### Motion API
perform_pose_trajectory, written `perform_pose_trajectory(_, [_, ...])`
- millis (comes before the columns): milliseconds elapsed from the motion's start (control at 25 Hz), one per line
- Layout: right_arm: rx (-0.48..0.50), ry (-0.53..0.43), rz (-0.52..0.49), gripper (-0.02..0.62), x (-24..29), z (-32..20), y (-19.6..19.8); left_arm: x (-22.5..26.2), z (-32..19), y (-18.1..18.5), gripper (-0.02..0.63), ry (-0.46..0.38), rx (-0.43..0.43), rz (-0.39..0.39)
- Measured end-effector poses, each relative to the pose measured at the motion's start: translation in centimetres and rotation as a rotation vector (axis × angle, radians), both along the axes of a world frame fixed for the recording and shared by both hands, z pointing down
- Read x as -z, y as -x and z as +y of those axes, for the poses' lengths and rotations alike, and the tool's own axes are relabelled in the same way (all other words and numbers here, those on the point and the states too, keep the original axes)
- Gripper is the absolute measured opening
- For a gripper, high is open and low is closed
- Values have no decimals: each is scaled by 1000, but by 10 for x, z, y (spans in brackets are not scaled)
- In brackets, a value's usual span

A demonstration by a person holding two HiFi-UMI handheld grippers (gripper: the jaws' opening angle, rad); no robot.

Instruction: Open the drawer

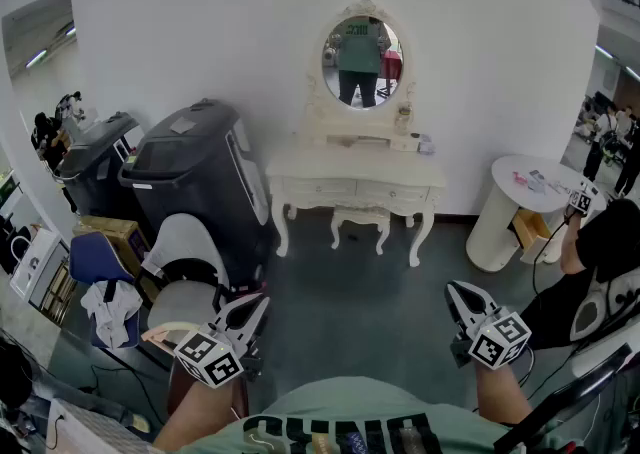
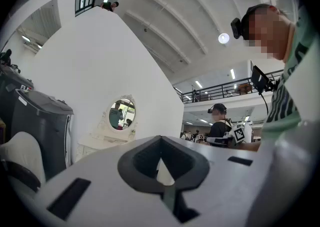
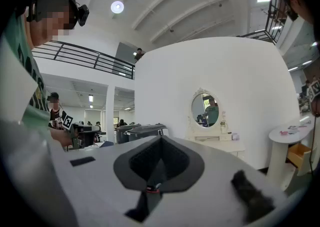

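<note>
Since both grippers are well short of the far wall, I take the head view first. The dressing table (image 1: 350,177) stands against that wall at centre, under an oval mirror (image 1: 362,60). The drawer (image 1: 318,188) I'm after sits in its front rail, left of a second one like it, with a stool (image 1: 360,222) tucked below. My left gripper (image 1: 260,302) and right gripper (image 1: 452,289) are near me, well apart from the table, each with its jaws pinched together and nothing in them.

In the left gripper view the jaws meet along a closed seam, empty, and the table shows small and far, left of them.

In the right gripper view the jaws are likewise clamped on nothing, with the table far ahead and slightly right.

I can't make out a knob at this range. I judge the drawer light, stiff painted wood, probably smooth and a bit slippery. I'd grip the pull at the middle of its front and draw straight toward me so it doesn't rack. The table looks slight on thin legs and might shift under a sharp tug.
</note>
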State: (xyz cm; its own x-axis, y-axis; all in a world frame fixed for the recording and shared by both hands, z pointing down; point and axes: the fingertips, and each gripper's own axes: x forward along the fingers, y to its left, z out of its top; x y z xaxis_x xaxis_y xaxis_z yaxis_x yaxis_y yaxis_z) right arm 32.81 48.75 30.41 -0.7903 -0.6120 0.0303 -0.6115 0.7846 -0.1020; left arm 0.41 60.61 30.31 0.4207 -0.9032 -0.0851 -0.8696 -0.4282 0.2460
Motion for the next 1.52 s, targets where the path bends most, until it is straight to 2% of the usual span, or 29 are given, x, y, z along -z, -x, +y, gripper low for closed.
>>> perform_pose_trajectory(160, [6,-3,4,11,-1,0,-4,2,-2,-7,9,-2,-12,-4])
perform_pose_trajectory(480, [0,-11,-15,11,5,-13,-36,7,-25,-35,9,4,-26,-16])
perform_pose_trajectory(680, [30,14,-83,11,11,-25,-62,8,-40,-62,9,1,-15,-6])
perform_pose_trajectory(1080, [107,21,-85,11,17,-50,-114,4,-70,-122,9,25,5,9])
perform_pose_trajectory(1240, [125,41,-86,11,9,-62,-110,-1,-74,-123,9,51,16,11])
perform_pose_trajectory(1520, [122,41,-63,11,-3,-92,-75,-22,-110,-88,9,54,6,47])
